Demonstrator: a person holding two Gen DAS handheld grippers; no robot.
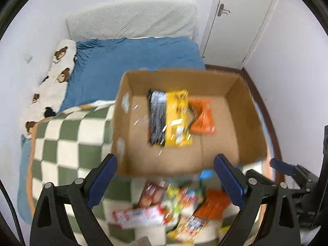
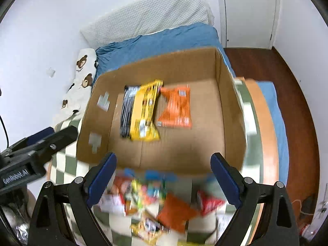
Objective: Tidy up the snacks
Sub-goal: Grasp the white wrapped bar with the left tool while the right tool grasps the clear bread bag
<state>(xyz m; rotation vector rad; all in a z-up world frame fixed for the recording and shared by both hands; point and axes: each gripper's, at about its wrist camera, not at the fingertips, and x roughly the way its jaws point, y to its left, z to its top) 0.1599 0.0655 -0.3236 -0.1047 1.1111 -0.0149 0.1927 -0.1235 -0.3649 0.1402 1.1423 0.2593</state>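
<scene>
An open cardboard box (image 1: pixel 242 106) (image 2: pixel 229 110) rests on a checkered blanket on the bed. Inside it lie a black packet (image 1: pixel 156 116) (image 2: pixel 127 110), a yellow packet (image 1: pixel 177 119) (image 2: pixel 145 114) and an orange packet (image 1: pixel 203 116) (image 2: pixel 176 108). A blurred heap of loose snack packets (image 1: pixel 174 205) (image 2: pixel 155 201) is spread on the blanket in front of the box. My left gripper (image 1: pixel 166 180) hangs open above that heap, holding nothing. My right gripper (image 2: pixel 164 178) is open too, empty, over the same heap. The left gripper's body (image 2: pixel 37 149) shows at the left of the right wrist view.
The green and white checkered blanket (image 1: pixel 67 147) (image 2: pixel 67 164) covers a blue sheet (image 1: pixel 131 61) (image 2: pixel 164 39). A bear-print pillow (image 1: pixel 57 69) (image 2: pixel 82 75) lies against the left wall. A white door (image 1: pixel 231 20) and dark wooden floor (image 2: pixel 287 86) are to the right.
</scene>
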